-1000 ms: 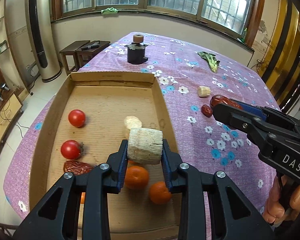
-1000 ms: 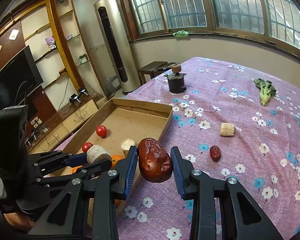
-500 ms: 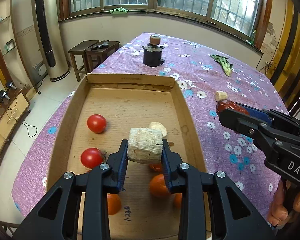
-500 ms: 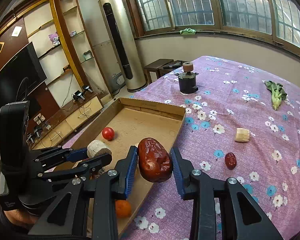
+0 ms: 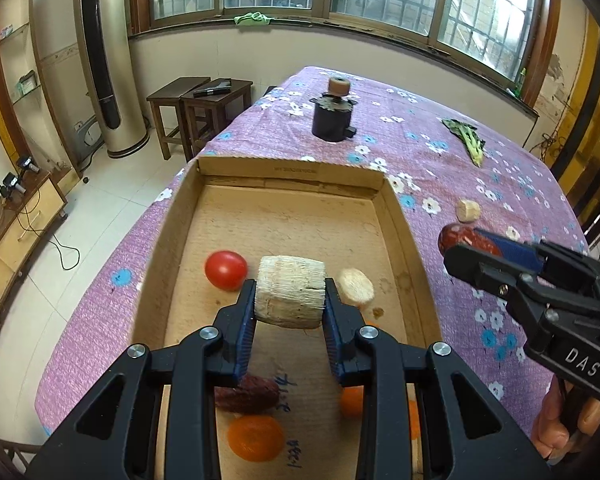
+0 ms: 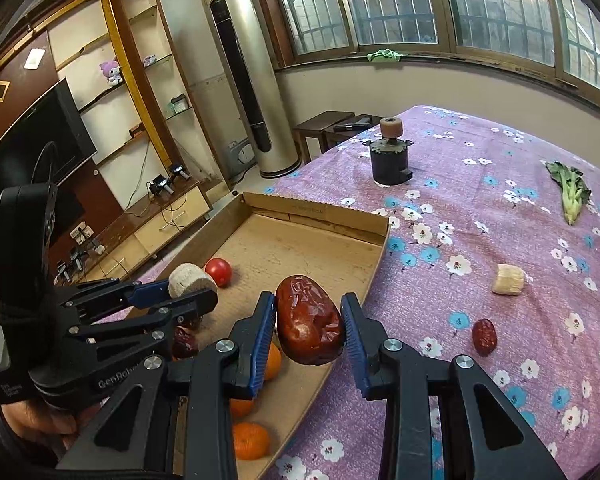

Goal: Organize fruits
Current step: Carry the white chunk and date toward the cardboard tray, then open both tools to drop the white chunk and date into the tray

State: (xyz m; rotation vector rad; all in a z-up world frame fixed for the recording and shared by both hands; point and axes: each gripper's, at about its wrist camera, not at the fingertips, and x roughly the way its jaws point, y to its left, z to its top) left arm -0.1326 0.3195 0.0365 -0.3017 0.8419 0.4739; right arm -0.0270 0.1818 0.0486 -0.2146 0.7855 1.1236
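Both grippers grip loads: left gripper (image 5: 290, 300) holds a pale chunk (image 5: 291, 297) above the cardboard tray (image 5: 290, 168), right gripper (image 6: 309, 328) clamps a red date (image 6: 309, 326) over its near rim.

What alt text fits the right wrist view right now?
The right hand-held gripper grips a red date above the cardboard tray's near edge. The left hand-held gripper holds a pale corn-cob chunk over the tray.
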